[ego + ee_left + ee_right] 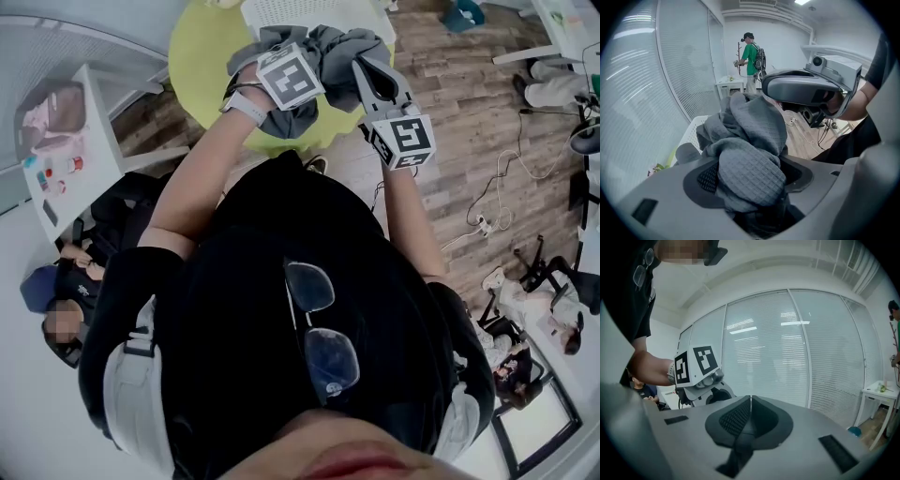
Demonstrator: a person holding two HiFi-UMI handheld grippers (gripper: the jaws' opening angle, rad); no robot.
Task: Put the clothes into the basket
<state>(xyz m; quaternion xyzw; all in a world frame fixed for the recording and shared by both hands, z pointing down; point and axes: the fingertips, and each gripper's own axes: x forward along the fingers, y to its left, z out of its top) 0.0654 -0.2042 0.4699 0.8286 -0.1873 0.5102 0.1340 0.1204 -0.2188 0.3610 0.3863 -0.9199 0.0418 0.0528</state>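
Grey waffle-knit garment [751,140] is bunching in the left gripper [750,180]'s pinch (white basket [690,133] beyond); right gripper [750,409]'s jaws are pressing together.

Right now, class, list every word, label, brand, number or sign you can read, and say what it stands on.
No text can be read.
Left cube and right cube: black-and-white square patterns only, no letters.
Small items on the white table: too small to read.
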